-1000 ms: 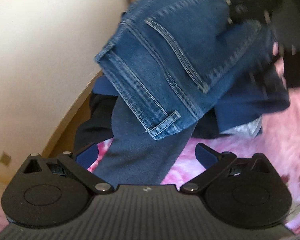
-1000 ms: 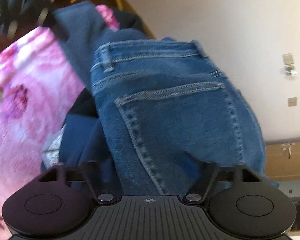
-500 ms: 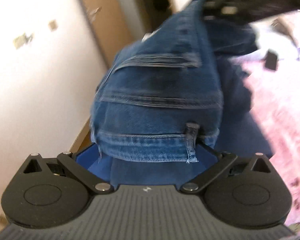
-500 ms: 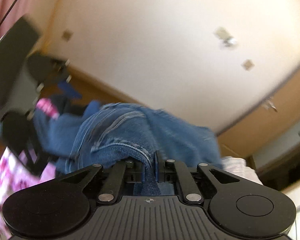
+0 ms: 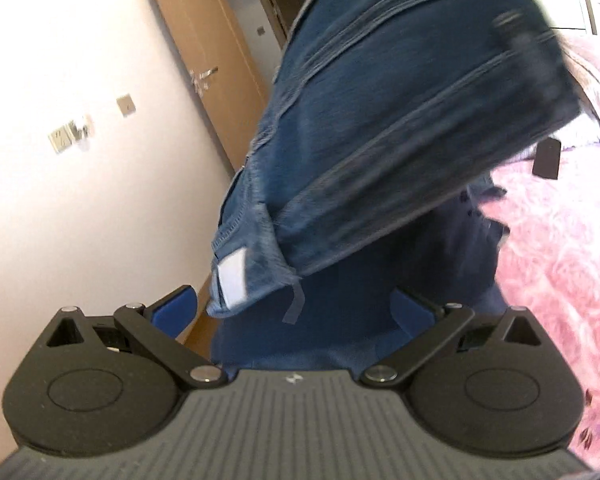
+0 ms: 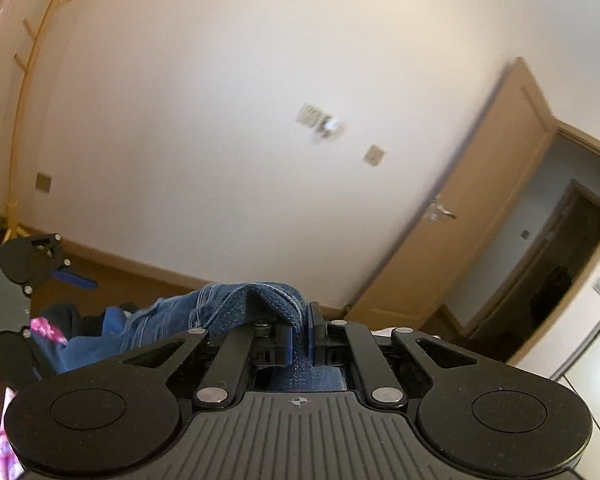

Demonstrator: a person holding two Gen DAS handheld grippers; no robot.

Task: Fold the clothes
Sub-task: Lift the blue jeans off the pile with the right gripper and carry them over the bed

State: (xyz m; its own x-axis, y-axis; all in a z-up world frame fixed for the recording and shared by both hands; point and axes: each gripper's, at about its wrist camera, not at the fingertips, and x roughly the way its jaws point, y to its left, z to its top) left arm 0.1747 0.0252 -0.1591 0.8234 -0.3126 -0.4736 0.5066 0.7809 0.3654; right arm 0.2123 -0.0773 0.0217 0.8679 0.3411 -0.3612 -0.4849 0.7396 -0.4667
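White wall (image 6: pixel 228 92), wooden door (image 6: pixel 460 248). Pink bedspread (image 5: pixel 556 240) on right in left view. Jeans (image 5: pixel 380 120) lifted off it, hanging. Right hand-held gripper (image 6: pixel 300 344) clenched on denim fold. Left hand-held gripper (image 5: pixel 296 304) spread wide, released, beneath jeans. White label (image 5: pixel 234 278) at waistband.

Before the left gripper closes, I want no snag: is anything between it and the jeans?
Nothing visible. The left gripper is open, with the jeans hanging right between its fingers. The right gripper already pinches the denim.
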